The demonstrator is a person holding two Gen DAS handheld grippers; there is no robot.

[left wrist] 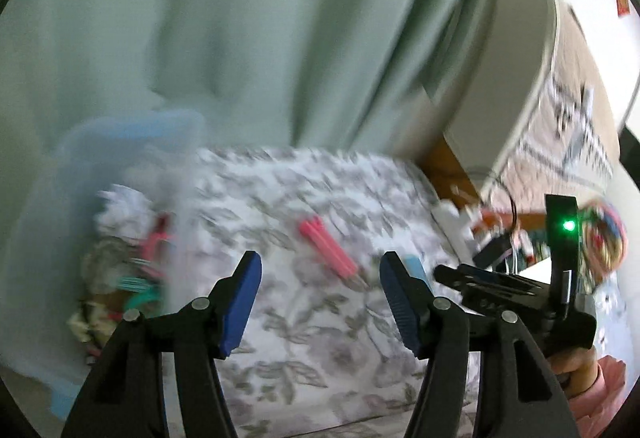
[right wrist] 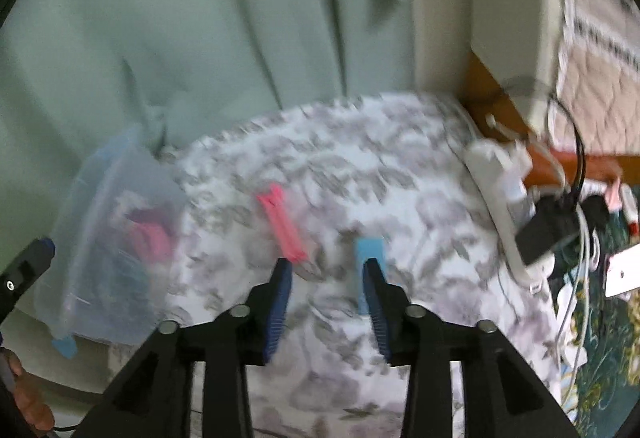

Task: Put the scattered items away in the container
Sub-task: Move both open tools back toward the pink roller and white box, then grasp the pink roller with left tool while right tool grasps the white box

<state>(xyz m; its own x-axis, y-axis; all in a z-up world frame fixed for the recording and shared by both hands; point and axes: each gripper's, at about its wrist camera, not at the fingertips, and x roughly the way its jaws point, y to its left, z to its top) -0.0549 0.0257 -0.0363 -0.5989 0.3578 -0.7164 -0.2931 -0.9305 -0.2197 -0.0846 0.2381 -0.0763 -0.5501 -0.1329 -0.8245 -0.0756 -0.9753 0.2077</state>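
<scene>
- Blue-padded fingers (right wrist: pixel 280 302) of the right gripper (right wrist: pixel 326 308) fill the near edge of the right wrist view, spread moderately wide and holding nothing, above a grey floral cloth (right wrist: pixel 400 198).
- Just ahead lie two scattered clips: a pink clip (right wrist: pixel 282 224) near the tip of the left-hand finger, and a light blue clip (right wrist: pixel 370 258) partly hidden behind the right-hand finger. Whether that finger touches the blue clip cannot be told through the blur.
- At far left stands the translucent blue container (right wrist: pixel 116 238), already holding pink items and other things too blurred to name.
- Seen from the left wrist, the left gripper (left wrist: pixel 320 302) hangs wide open and empty over the cloth, the container (left wrist: pixel 132 142) close on its left and the pink clip (left wrist: pixel 328 252) between its fingertips, farther off.
- Both views are smeared, suggesting fast motion.
- Judged from this, the right gripper is lining up on one clip, the two lying close together.
- Risks: closing here could pinch the cloth along with a clip, or nudge the neighbouring clip aside; the slim plastic could squirt out of the pads if caught off-centre.
- A white power strip (right wrist: pixel 500 198) with cables (right wrist: pixel 580 158) crowds the right edge, a snag hazard if the gripper swings wide.
</scene>
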